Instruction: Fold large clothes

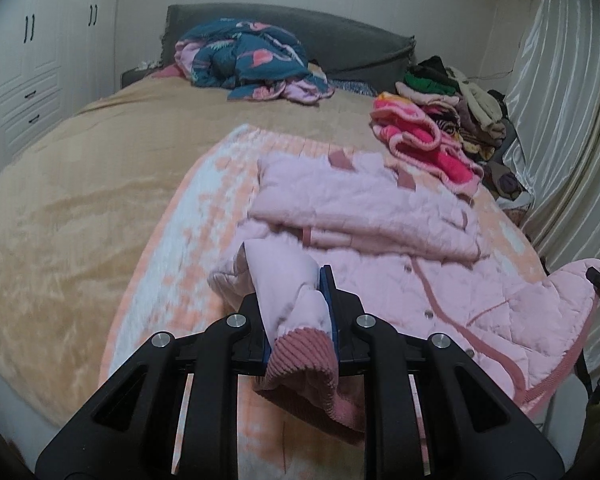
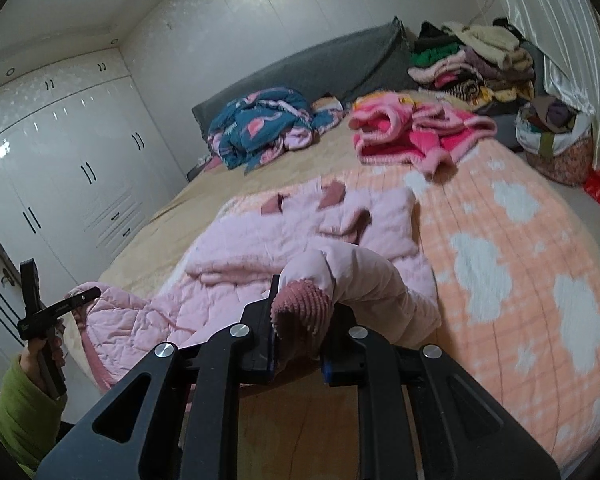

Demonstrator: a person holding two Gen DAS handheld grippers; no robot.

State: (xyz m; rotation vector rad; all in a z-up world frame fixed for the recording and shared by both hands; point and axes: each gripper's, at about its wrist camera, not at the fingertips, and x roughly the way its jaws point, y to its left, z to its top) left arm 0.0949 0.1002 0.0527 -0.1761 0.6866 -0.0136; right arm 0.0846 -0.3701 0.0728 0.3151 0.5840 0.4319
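Bedroom with white wardrobes [image 2: 60,160] on the left and a wide bed [image 1: 80,200] under a tan cover; an orange cloud-print blanket [image 2: 520,240] lies over the near end, and on it my pink quilted jacket [image 1: 380,208], body partly folded at centre. My left gripper [image 1: 300,300] is pinched on one ribbed cuff [image 1: 304,356], and my right gripper [image 2: 300,304] is clamped on the other cuff [image 2: 300,300], both sleeves lifted off the blanket. I judge the step is folding the sleeves in across the body: I should carry both cuffs at matching height, keep the sleeves taut, and lay them flat without dragging the folded part. Beyond the jacket sits a bright pink garment [image 1: 424,140], close enough to snag; the blue flamingo quilt [image 1: 252,60] is well apart. Open blanket lies left and right of the jacket, though the near bed edge is just below my claws.
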